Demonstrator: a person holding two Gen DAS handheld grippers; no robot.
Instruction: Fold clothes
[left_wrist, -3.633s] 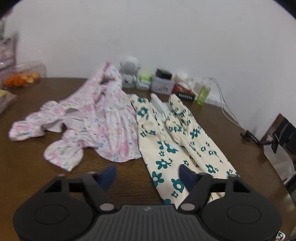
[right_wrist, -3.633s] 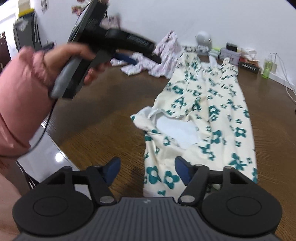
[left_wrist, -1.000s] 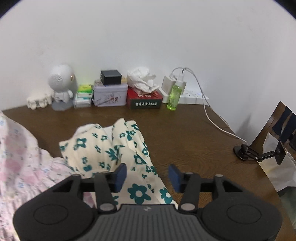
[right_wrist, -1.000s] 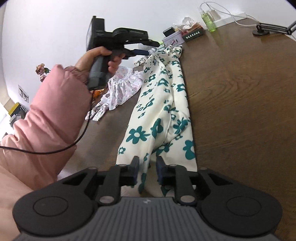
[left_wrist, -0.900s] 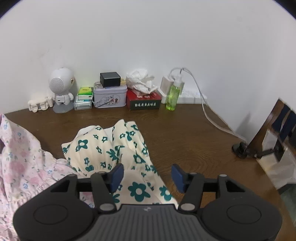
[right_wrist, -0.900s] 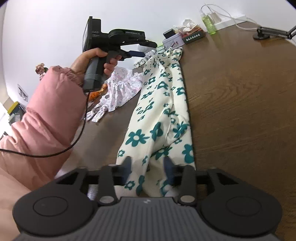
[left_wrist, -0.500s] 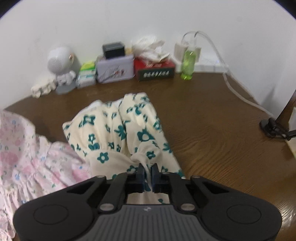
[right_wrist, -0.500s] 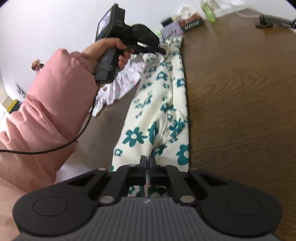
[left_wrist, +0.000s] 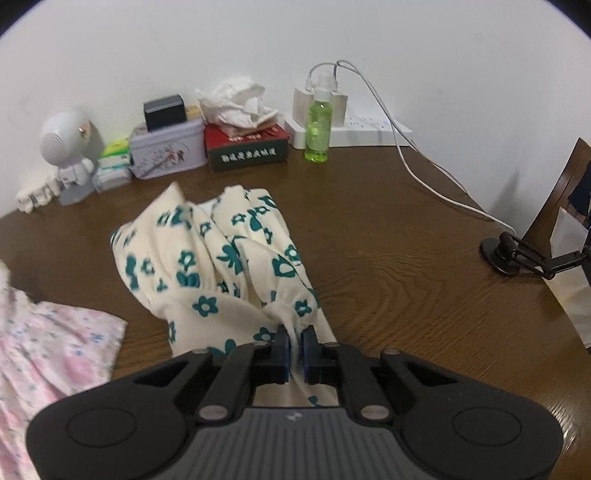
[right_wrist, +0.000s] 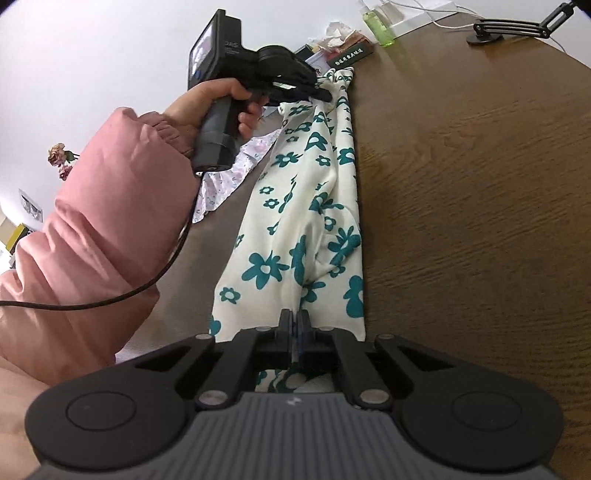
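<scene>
Left gripper (left_wrist: 294, 341) pinches trousers (left_wrist: 221, 258) bottom centre; right gripper (right_wrist: 294, 325) clamps their other end, lower centre.

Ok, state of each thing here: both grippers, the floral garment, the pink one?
Left gripper: shut on the cream floral garment's far end.
Right gripper: shut on its near end.
Cream floral garment: stretched lengthwise between the grippers, bunched at the far end.
Pink garment: lying loose on the table.

White wall (left_wrist: 258, 44), brown wood table (left_wrist: 406, 258), chair (left_wrist: 561, 184).
</scene>
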